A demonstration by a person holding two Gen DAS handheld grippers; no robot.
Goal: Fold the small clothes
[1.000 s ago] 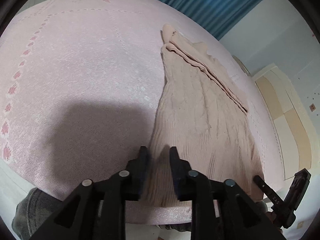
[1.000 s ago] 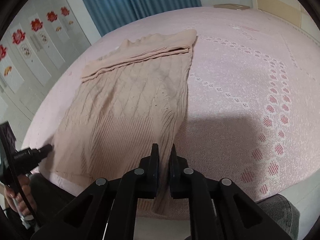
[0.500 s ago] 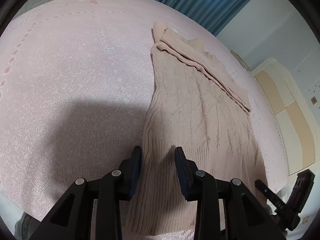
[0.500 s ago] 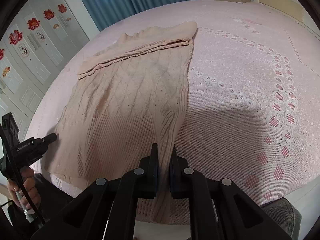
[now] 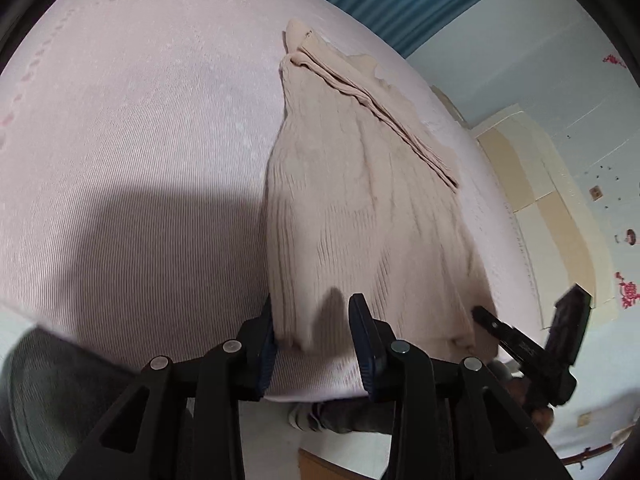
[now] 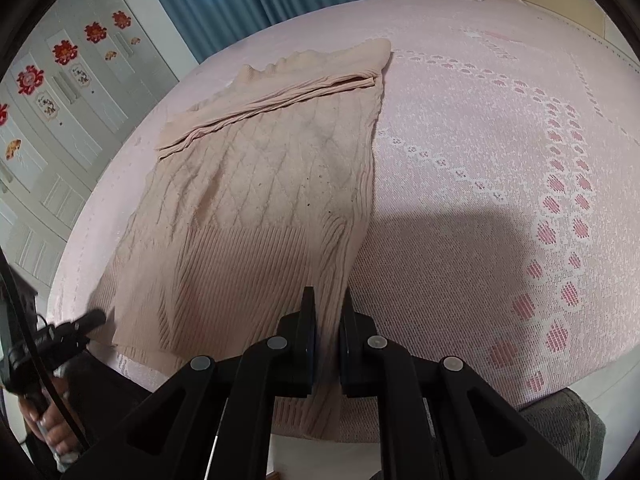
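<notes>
Beige knit sweater (image 6: 256, 208) lies flat on the bed (image 6: 460, 152), hem at its near edge. Soft, light, stretchy; best held at hem corners. Right claw (image 6: 327, 320) pinches one corner; left claw (image 5: 312, 320) spread around the other.

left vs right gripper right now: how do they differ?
The left gripper has its jaws apart, with the sweater's hem corner loose between them; the right gripper is clamped shut on the hem. The left sits at the sweater's left corner, the right at its right edge. Both are black, angled down at the pink bedspread.
</notes>
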